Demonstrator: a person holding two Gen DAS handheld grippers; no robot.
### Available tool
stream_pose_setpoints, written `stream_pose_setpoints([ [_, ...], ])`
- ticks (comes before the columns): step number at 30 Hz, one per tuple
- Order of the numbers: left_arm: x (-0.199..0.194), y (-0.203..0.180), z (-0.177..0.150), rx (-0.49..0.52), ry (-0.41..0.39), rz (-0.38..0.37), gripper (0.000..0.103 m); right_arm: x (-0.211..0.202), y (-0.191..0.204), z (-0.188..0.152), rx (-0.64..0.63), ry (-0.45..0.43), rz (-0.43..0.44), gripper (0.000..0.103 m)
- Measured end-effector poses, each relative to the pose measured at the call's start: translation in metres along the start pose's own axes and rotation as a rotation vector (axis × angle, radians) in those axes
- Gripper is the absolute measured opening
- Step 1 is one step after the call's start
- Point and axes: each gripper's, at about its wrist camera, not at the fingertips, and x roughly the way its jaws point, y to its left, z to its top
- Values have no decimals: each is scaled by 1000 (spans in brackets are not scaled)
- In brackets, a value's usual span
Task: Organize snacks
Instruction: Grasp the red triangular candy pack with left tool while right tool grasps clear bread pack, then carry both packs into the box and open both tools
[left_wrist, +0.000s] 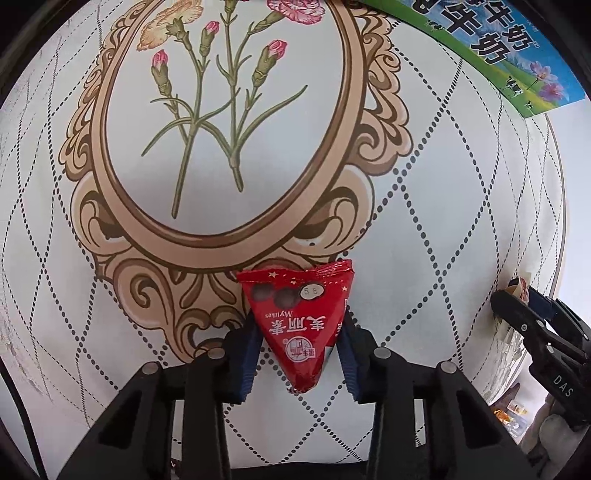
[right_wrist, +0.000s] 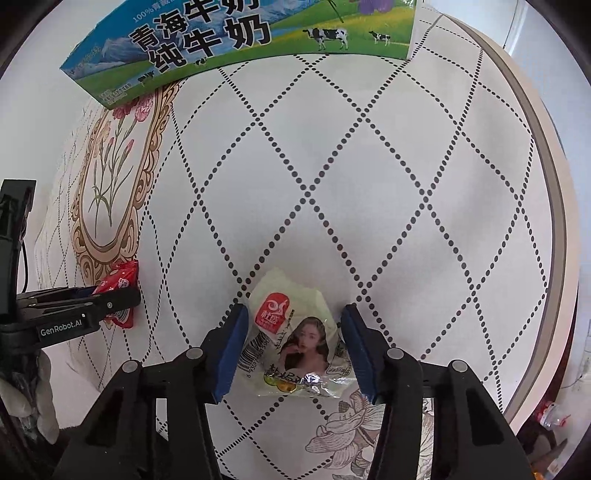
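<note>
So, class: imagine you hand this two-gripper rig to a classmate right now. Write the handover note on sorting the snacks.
Left gripper: shut on the red triangular snack packet, pointing down at the table.
Right gripper: jaws either side of the pale snack pouch; the left pad touches it, but a gap shows on the right, so no firm grip yet.
Both snacks lie on the patterned tablecloth. The milk carton box sits at the far edge.
Done: both snacks reached.
Left: close on the pouch, lift both, place them, probably in the box.
</note>
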Motion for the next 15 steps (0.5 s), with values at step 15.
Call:
stream_pose_setpoints([
  [15, -68, -3, 6, -5, -59, -69, 34, -48, 17, 5, -15, -66, 121, 54],
])
